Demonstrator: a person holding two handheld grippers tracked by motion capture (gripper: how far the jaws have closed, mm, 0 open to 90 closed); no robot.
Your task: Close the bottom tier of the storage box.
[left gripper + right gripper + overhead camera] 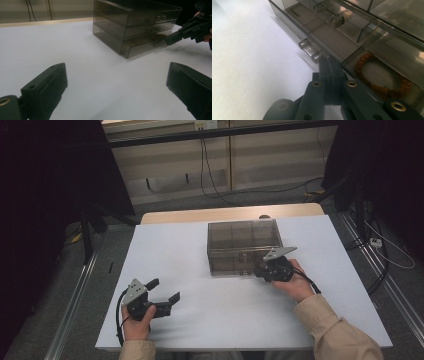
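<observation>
Smoked-plastic drawer box (243, 247) sits right of centre on the white table (200, 285); a brown bead bracelet (382, 75) lies inside its bottom drawer, seen through the clear wall. Right gripper (263, 269), jaws pressed together with nothing between them, has its tip against that drawer's front just beside the clear handle (310, 50), probably to nudge or hook the drawer. Left gripper (166, 296) waits well to the box's left, jaws spread wide and empty, likely kept clear until needed.
</observation>
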